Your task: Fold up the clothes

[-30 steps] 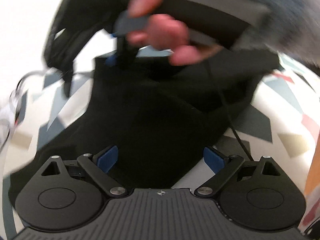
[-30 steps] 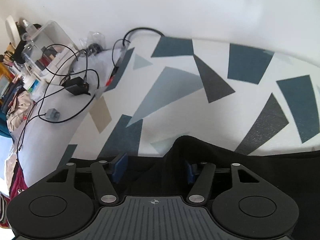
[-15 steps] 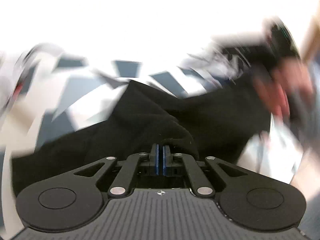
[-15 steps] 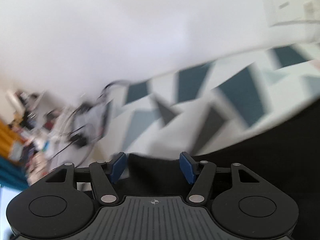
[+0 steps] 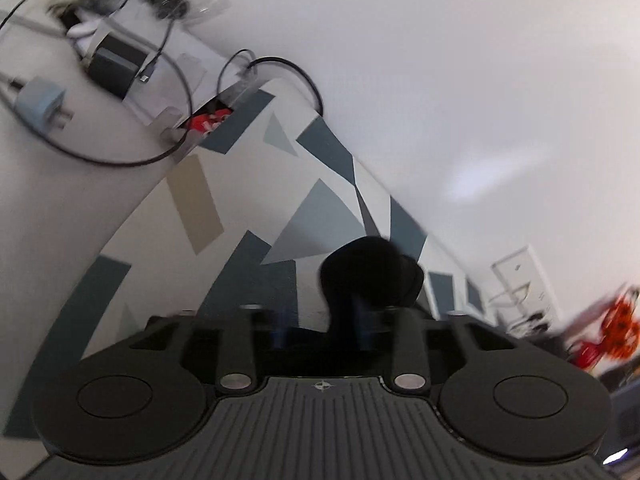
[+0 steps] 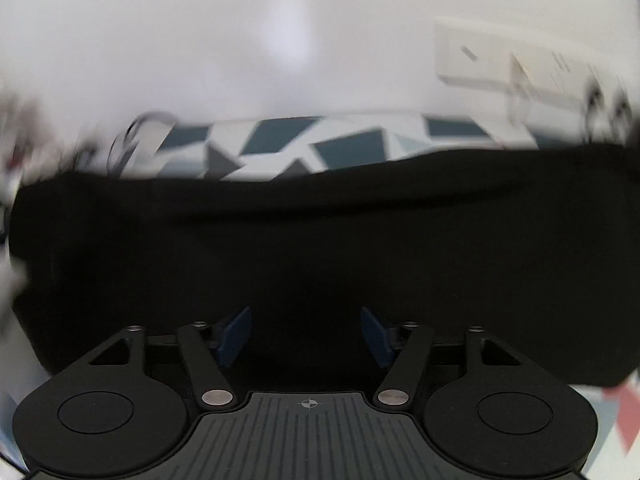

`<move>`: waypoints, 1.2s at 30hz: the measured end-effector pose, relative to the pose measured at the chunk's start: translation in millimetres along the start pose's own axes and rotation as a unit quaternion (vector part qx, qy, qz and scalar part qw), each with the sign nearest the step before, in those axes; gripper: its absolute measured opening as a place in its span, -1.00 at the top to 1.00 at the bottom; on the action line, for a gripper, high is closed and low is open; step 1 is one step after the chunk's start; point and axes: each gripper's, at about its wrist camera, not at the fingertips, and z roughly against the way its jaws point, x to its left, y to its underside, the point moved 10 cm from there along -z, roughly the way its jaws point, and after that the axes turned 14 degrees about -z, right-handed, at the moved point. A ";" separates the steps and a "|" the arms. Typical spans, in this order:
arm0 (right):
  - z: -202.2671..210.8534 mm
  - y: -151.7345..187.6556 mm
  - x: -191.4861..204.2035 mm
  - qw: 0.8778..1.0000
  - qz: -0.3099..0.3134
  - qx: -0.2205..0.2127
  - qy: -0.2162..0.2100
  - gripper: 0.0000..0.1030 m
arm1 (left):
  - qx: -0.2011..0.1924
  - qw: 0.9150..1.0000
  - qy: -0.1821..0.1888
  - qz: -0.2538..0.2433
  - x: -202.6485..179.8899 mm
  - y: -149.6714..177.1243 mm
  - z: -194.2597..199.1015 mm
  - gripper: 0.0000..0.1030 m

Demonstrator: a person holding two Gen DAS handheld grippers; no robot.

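Note:
A black garment [image 6: 320, 248] lies spread wide across the right wrist view on a bed sheet [image 6: 344, 144] printed with grey and blue shapes. My right gripper [image 6: 306, 336] hovers over its near part, jaws opening, and nothing is pinched between the blue pads [image 6: 236, 334]. In the tilted left wrist view a bunched fold of the black garment [image 5: 368, 276] stands up between the blurred fingers, close to the right one. My left gripper [image 5: 320, 332] is opening, and its pads stand apart without pressing the cloth.
Black cables [image 5: 120, 152], a grey plug adaptor [image 5: 42, 104] and a black charger [image 5: 114, 64] lie on the white surface beyond the sheet's far corner. A white wall runs behind. A wall socket plate [image 6: 480, 60] is at the right, and a red-orange object [image 5: 616, 328] sits far right.
The left gripper shut on a fold of the garment, then rolled and swung aside, and its jaws have parted. The right gripper's jaws widened and it swung until the garment fills its view.

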 end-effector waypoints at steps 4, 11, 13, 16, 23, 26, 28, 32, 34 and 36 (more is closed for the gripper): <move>-20.5 18.5 27.6 0.997 0.077 -0.004 0.027 -0.47 | 0.018 0.999 -0.016 -0.044 -3.7 11.5 -6.0 -0.36; -38.4 7.2 31.9 0.998 0.041 -0.026 0.041 -0.34 | -0.006 1.000 -0.002 0.009 6.6 9.8 8.2 -0.56; -37.5 2.2 29.0 0.998 0.030 -0.029 0.039 -0.34 | -0.012 1.000 -0.009 0.007 10.3 1.7 9.4 -0.71; -38.1 0.9 28.0 0.999 0.013 -0.025 0.034 -0.34 | -0.022 1.000 0.004 0.007 11.2 -10.6 7.1 -0.71; -31.1 0.9 26.8 1.000 -0.003 -0.022 0.019 -0.23 | -0.004 0.985 0.117 0.129 19.9 -10.6 -16.4 -0.71; -28.9 -2.4 20.8 0.999 -0.046 -0.018 0.004 -0.23 | -0.019 0.972 0.145 0.185 29.8 -7.9 -20.1 -0.71; -29.3 -5.1 16.4 0.997 -0.070 -0.017 -0.002 -0.21 | -0.033 0.965 0.157 0.206 35.7 -8.1 -19.4 -0.71; -32.0 -8.1 16.1 0.998 -0.068 -0.017 0.003 -0.18 | -0.049 0.954 0.177 0.238 46.7 -7.4 -18.6 -0.71; -33.4 -9.4 16.7 0.997 -0.075 -0.013 0.003 -0.20 | -0.059 0.940 0.196 0.273 53.6 -6.5 -17.5 -0.71; -32.3 -9.5 17.5 0.996 -0.083 -0.011 0.003 -0.22 | -0.080 0.918 0.225 0.316 59.8 -6.4 -13.6 -0.74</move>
